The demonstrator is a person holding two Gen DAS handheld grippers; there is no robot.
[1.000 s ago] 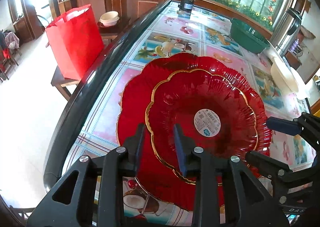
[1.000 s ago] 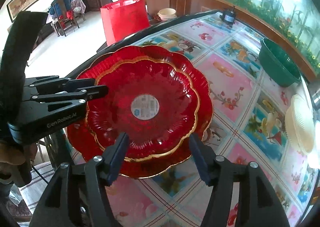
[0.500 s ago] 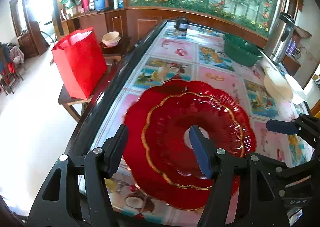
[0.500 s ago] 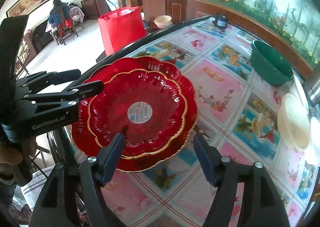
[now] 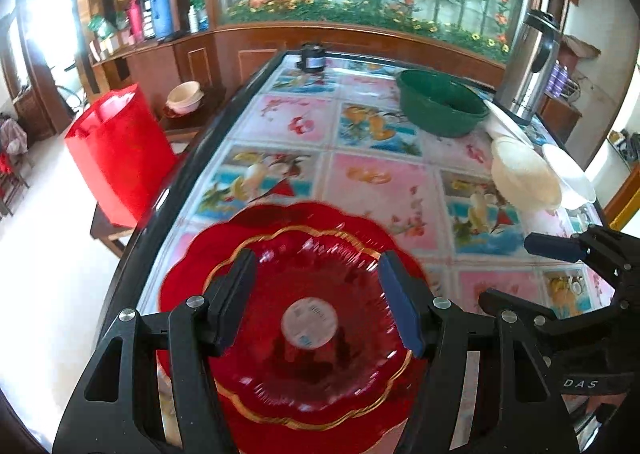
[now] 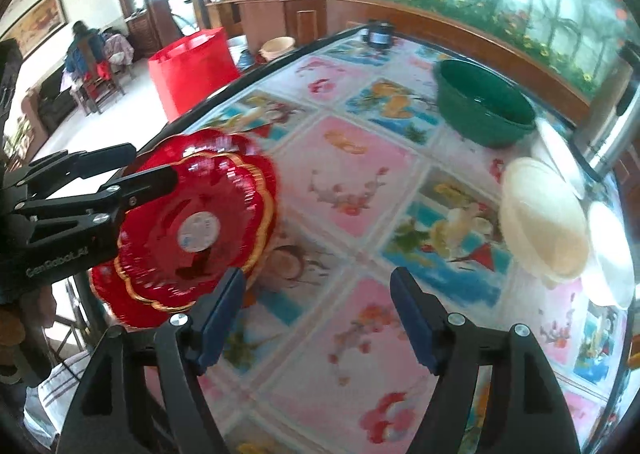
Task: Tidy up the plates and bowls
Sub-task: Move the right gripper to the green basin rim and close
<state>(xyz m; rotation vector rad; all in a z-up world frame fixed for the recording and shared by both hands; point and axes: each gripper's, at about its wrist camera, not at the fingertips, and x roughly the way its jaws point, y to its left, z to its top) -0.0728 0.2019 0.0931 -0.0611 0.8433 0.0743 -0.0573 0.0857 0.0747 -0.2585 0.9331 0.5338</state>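
Both tongs stand with their jaws apart and hold nothing. Left gripper [image 5: 316,296] hangs above the smaller red plate [image 5: 310,330], which lies nested in the larger red plate [image 5: 180,286] at the table's [image 6: 352,174] near left edge; a round white sticker [image 5: 309,322] marks its middle. Right gripper [image 6: 318,314] hovers over bare patterned tablecloth, to the right of the plates. Farther off sits a green bowl [image 6: 484,110], and at the right a cream bowl [image 6: 544,218] beside white dishes [image 6: 610,254]. A red bag [image 5: 120,150] stands off the table on the left.
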